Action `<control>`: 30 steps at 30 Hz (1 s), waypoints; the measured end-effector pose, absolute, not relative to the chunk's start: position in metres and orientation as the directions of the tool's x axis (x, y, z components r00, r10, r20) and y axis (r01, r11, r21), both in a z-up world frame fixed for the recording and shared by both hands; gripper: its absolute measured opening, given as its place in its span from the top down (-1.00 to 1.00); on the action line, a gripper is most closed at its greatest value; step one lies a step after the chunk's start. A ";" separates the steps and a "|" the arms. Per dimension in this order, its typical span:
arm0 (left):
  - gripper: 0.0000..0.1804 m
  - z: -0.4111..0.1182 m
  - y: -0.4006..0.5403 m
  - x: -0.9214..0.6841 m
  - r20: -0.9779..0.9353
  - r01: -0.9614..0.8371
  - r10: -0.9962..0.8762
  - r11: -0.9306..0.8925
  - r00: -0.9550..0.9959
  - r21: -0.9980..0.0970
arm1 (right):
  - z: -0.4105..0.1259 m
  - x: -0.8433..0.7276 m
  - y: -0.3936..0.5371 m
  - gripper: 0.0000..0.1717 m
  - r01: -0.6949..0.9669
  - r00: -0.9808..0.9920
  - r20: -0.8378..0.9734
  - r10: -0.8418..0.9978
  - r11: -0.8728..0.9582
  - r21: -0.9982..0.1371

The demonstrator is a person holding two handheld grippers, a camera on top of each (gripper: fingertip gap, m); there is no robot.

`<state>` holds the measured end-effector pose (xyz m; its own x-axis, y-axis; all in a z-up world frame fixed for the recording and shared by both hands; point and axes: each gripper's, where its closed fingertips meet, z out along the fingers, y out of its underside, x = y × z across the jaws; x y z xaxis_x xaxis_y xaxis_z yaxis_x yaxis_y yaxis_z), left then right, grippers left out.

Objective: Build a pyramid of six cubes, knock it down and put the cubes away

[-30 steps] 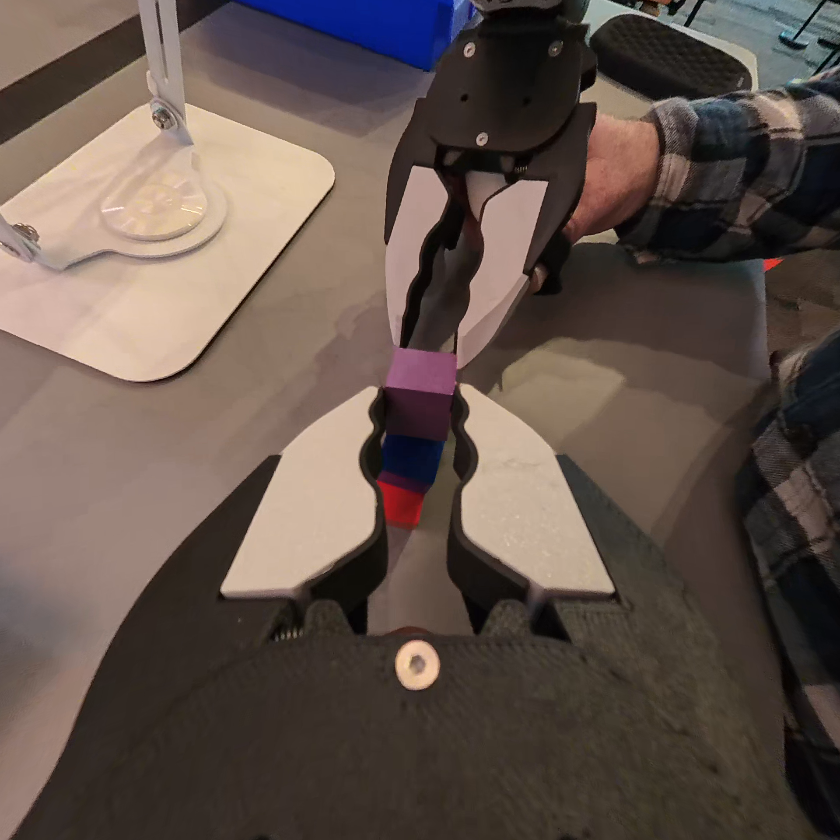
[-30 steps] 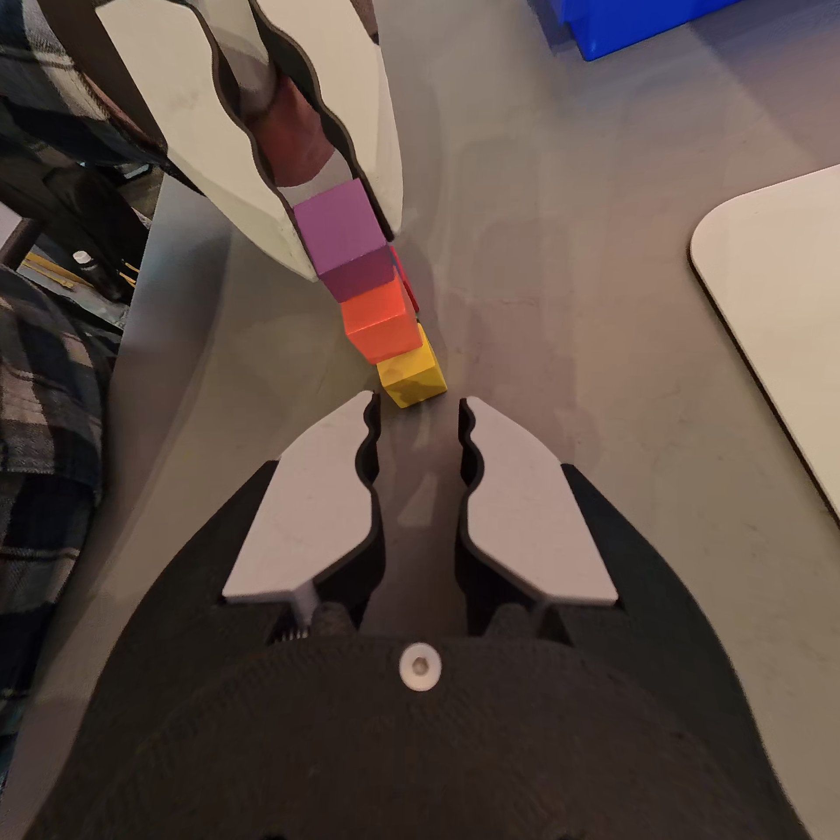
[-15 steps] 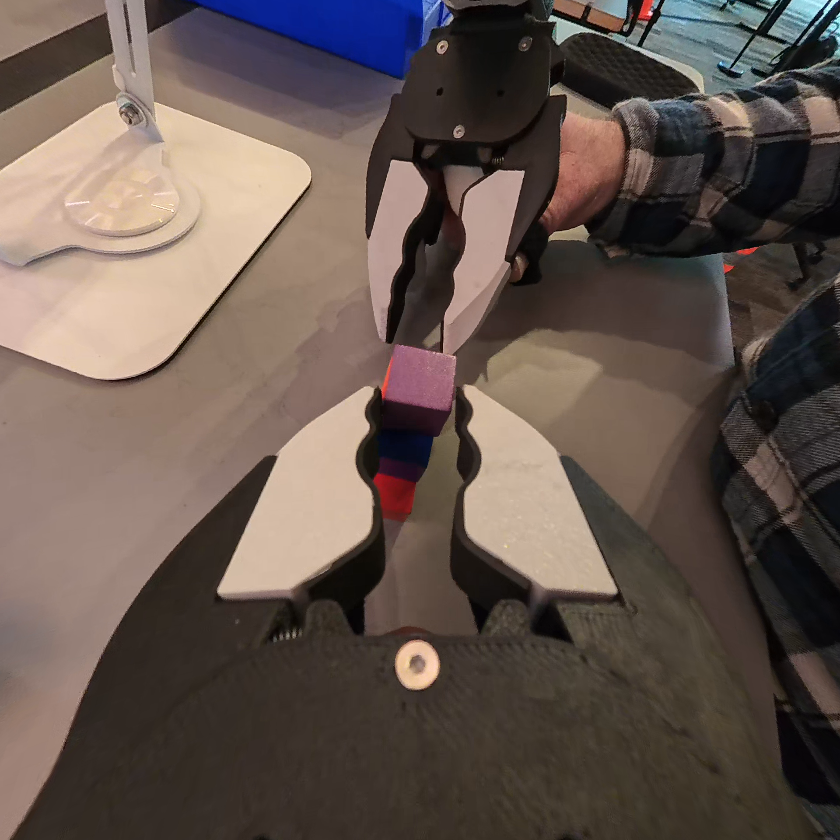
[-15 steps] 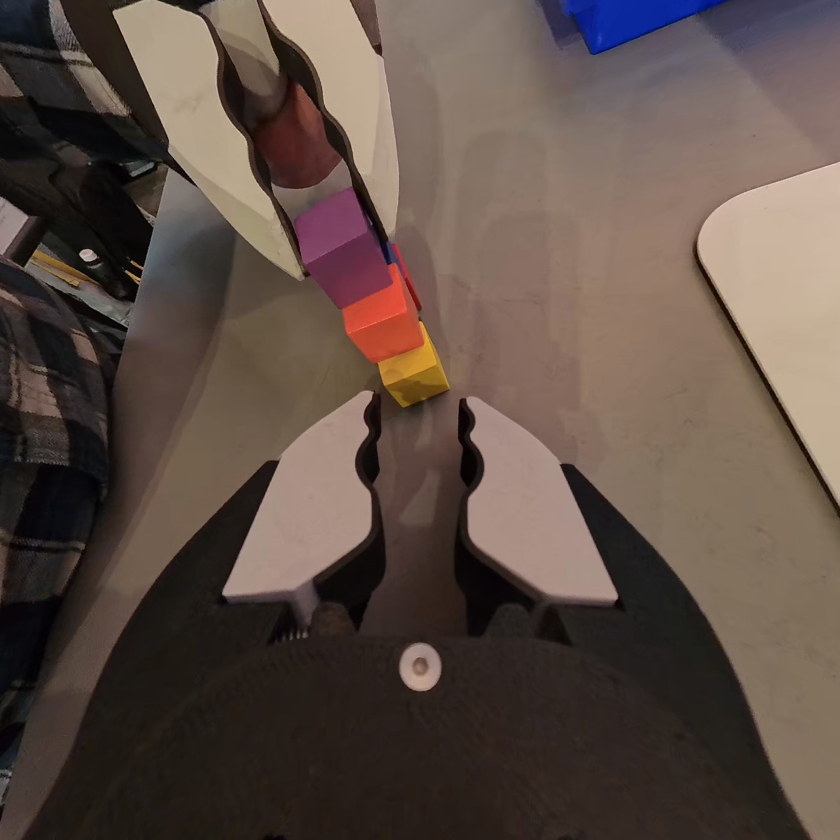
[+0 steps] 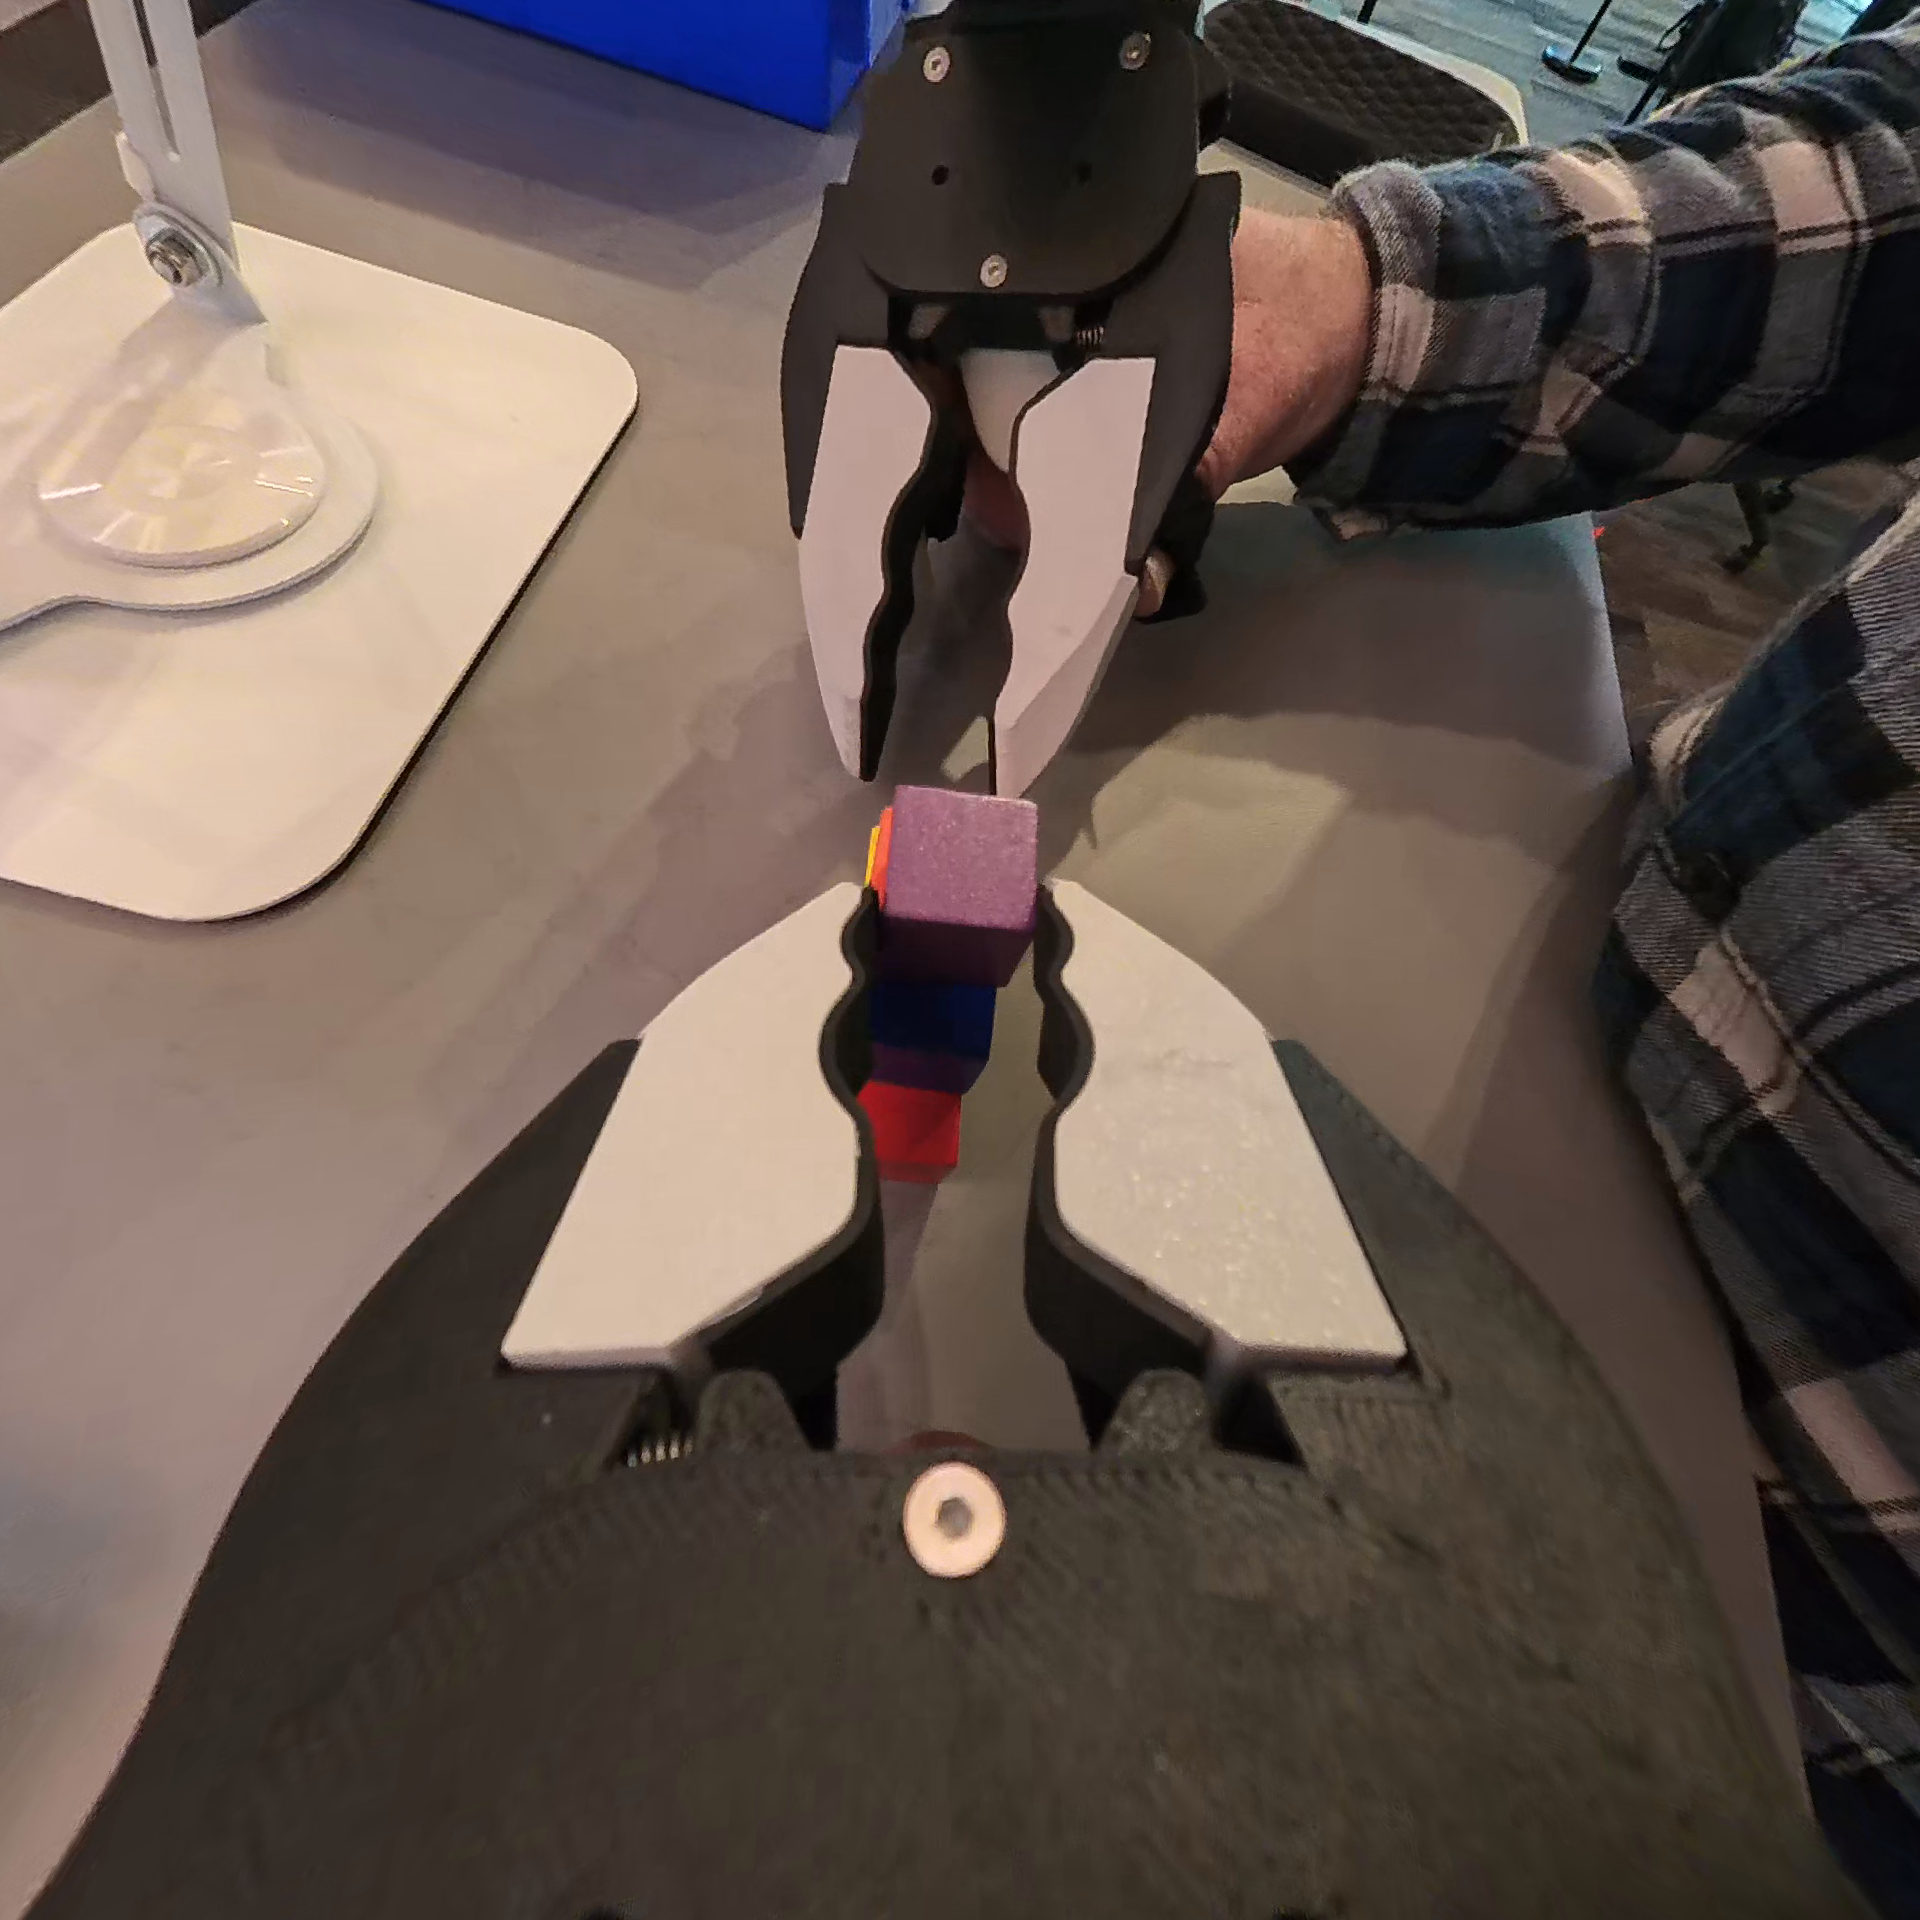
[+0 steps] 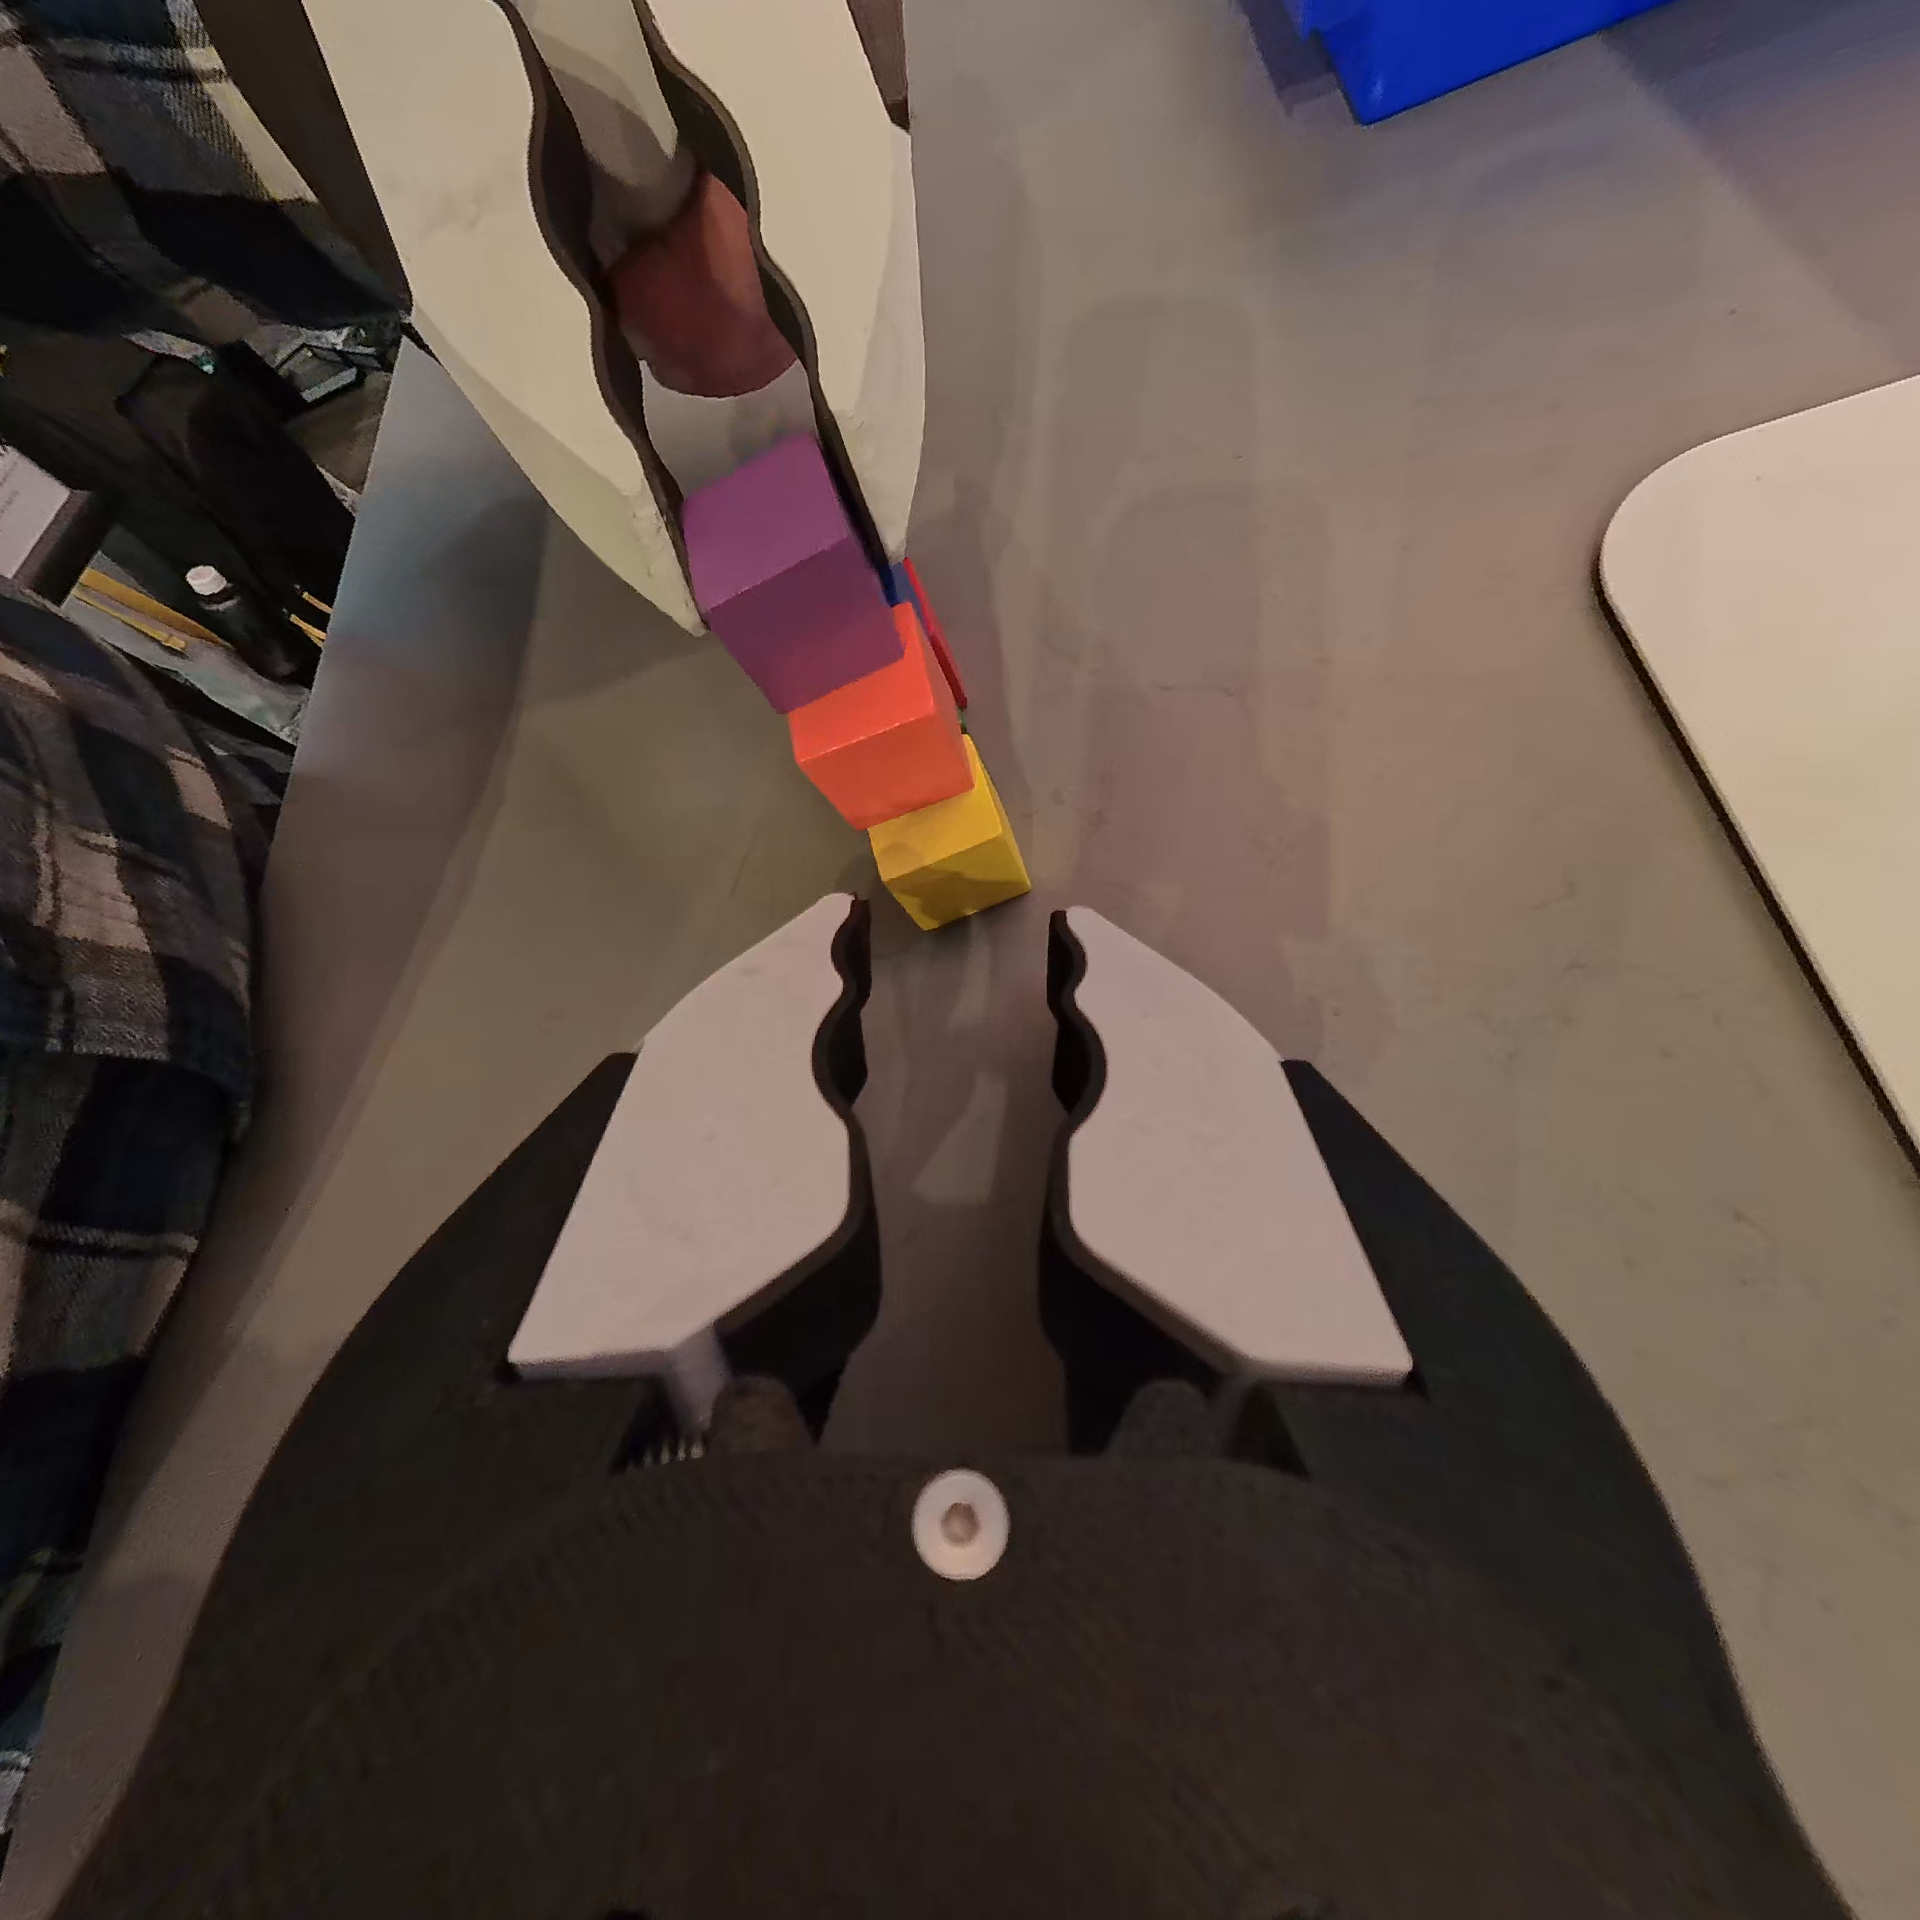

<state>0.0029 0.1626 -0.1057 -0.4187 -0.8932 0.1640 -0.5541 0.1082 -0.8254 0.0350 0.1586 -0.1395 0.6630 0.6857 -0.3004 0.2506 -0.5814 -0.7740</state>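
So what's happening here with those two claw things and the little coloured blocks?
A person in a plaid shirt holds a two-finger gripper in each hand and is stacking cubes into a small pyramid on a grey table. The left gripper has its fingers around the purple cube at the very top, above the orange cube and yellow cube. The right gripper waits close by with its fingers open and nothing between them. A blue bin stands at the far edge.

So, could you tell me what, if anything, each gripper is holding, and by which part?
The left gripper pinches the purple cube by its two opposite side faces, at its fingertips. The right gripper holds nothing.
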 end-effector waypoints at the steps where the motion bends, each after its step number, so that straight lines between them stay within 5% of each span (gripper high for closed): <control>1: 0.69 -0.106 0.162 0.003 0.165 -0.554 -0.892 0.109 -0.421 -0.825 | -0.139 0.035 0.158 0.62 0.251 0.663 -0.300 0.686 -0.581 -0.774; 9: 0.69 -0.106 0.164 0.004 0.169 -0.556 -0.889 0.110 -0.425 -0.824 | -0.139 0.035 0.157 0.60 0.251 0.661 -0.301 0.687 -0.581 -0.774; 13: 0.53 -0.102 0.168 0.001 0.174 -0.561 -0.895 0.097 -0.410 -0.822 | -0.138 0.036 0.157 0.57 0.244 0.658 -0.303 0.689 -0.577 -0.780; 23: 0.56 -0.108 0.204 -0.033 0.206 -0.600 -0.969 -0.084 -0.137 -0.796 | -0.139 0.054 0.142 0.60 0.227 0.705 -0.279 0.652 -0.580 -0.782; 27: 0.21 -0.121 0.204 -0.044 0.245 -0.606 -0.969 -0.178 -0.028 -0.775 | -0.141 0.062 0.130 0.51 0.228 0.720 -0.274 0.638 -0.590 -0.774; 30: 0.15 -0.131 0.201 -0.048 0.247 -0.618 -0.969 -0.211 0.028 -0.757 | -0.143 0.070 0.120 0.49 0.217 0.744 -0.267 0.613 -0.599 -0.771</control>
